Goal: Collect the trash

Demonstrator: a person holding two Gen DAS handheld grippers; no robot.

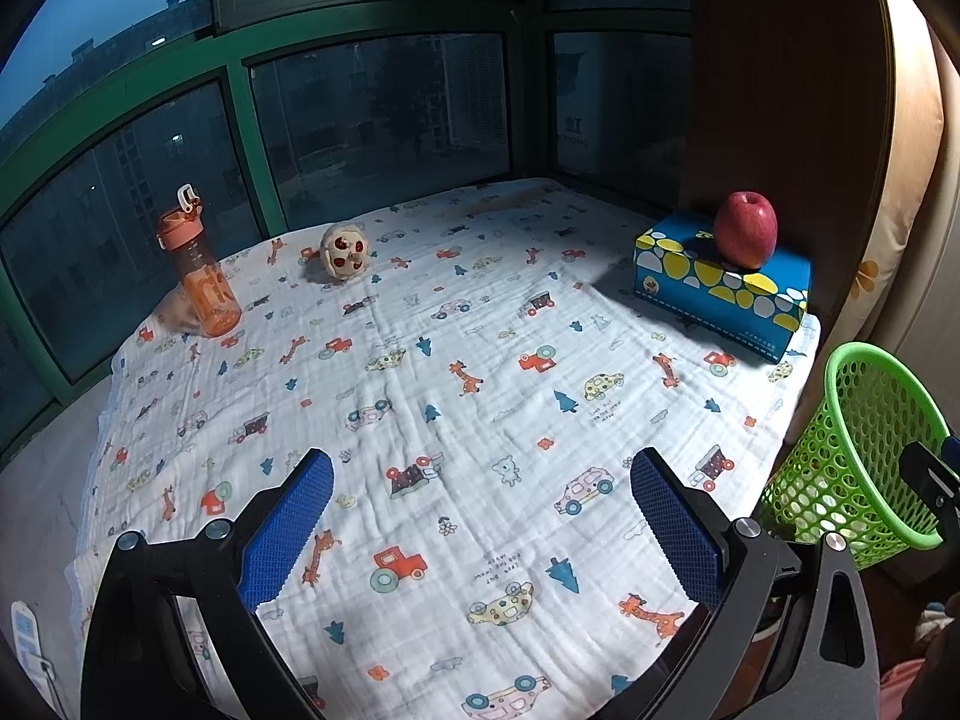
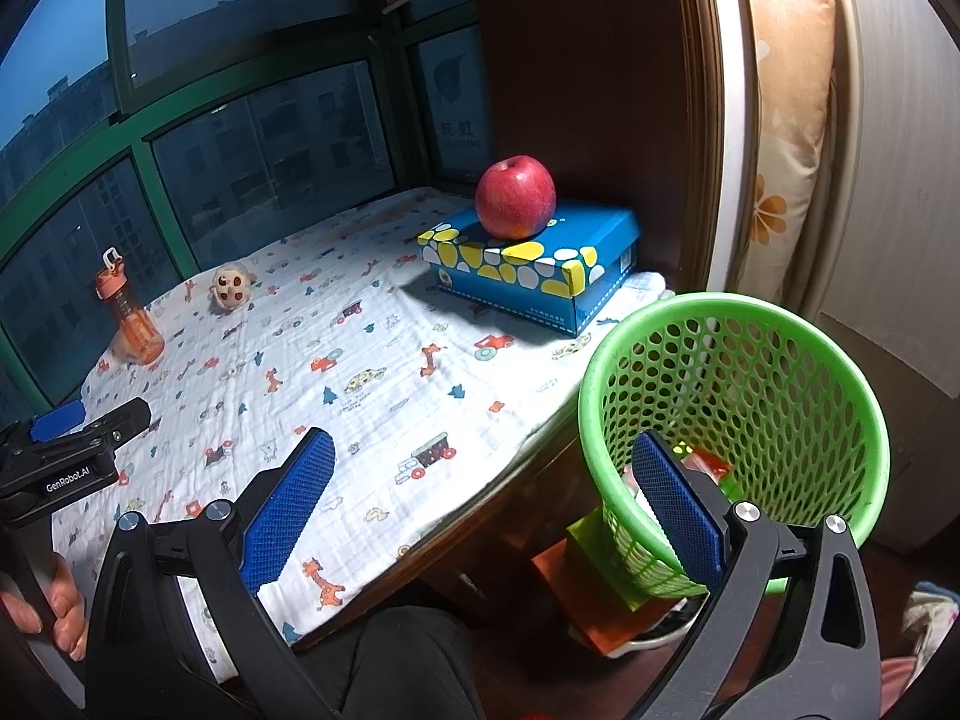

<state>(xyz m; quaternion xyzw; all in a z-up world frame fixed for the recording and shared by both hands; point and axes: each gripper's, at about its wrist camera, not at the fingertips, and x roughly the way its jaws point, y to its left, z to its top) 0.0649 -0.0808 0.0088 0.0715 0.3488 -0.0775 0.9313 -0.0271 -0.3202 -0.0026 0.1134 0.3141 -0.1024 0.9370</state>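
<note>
Basket (image 2: 738, 426) stands tilted beside the table (image 2: 360, 360), mouth toward the camera. Left gripper (image 1: 480, 516) and right gripper (image 2: 483, 498) both gape, empty.

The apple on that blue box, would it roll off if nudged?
Probably. The apple is round and sits unsupported on the flat lid of the box, so a push could roll it. Its smooth skin looks slippery, and it seems firm.

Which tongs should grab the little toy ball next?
Probably left. The left tongs are open over the cloth, facing the ball. The right tongs sit by the basket.
</note>
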